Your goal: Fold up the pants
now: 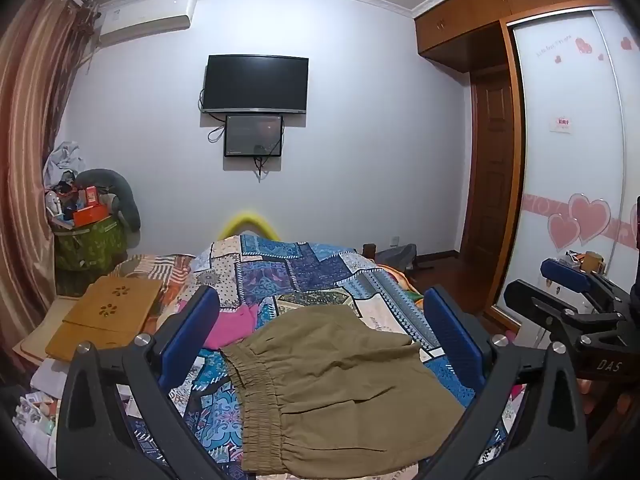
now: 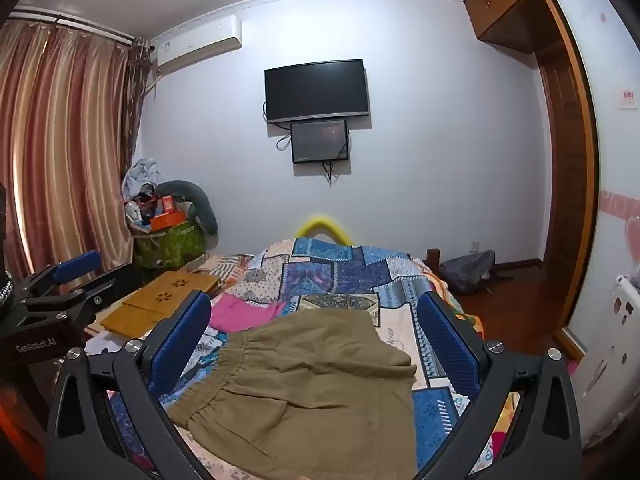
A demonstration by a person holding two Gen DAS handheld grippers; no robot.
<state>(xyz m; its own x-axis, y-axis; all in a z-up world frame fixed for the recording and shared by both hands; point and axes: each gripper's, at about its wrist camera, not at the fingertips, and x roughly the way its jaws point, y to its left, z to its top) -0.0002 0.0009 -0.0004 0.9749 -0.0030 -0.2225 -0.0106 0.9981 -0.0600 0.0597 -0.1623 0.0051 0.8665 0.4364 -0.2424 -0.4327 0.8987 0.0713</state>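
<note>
Looking barely begun: khaki pants (image 1: pixel 336 384) lie loose on the bed (image 1: pixel 304 272), left gripper (image 1: pixel 320 340) and right gripper (image 2: pixel 316 344) wide open, holding nothing.

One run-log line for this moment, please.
left gripper: open, empty | right gripper: open, empty | khaki pants: on bed, untouched

The left tool (image 1: pixel 320 332) is built of matte black angular arms with triangular cut-outs, joined by round silver screws; its fingers (image 1: pixel 192 332) are faced with ribbed blue pads. The right tool (image 2: pixel 316 332) is made alike, black with blue pads and silver screws; white lettering is printed on each black body as seen from the other's camera.
</note>
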